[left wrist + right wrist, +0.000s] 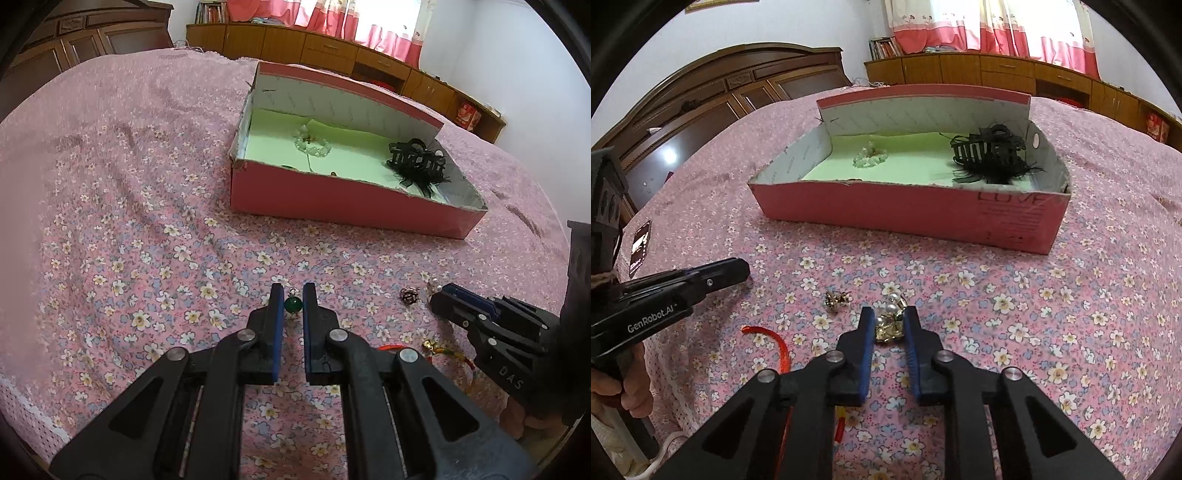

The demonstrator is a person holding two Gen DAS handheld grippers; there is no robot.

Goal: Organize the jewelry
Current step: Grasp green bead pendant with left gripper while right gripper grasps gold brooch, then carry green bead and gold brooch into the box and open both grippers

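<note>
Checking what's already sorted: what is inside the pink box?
Inside the pink box, on green lining: a clear bead bracelet and a black feathered hair claw. The near wall hides the front strip of the floor.

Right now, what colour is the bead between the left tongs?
Dark green bead, clearest in the left wrist view.

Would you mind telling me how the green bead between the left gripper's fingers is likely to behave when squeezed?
The green bead looks round and glossy, so it may slip or roll from the left gripper. It seems hard, so it probably won't deform. The soft bedspread may let it sink a little.
</note>
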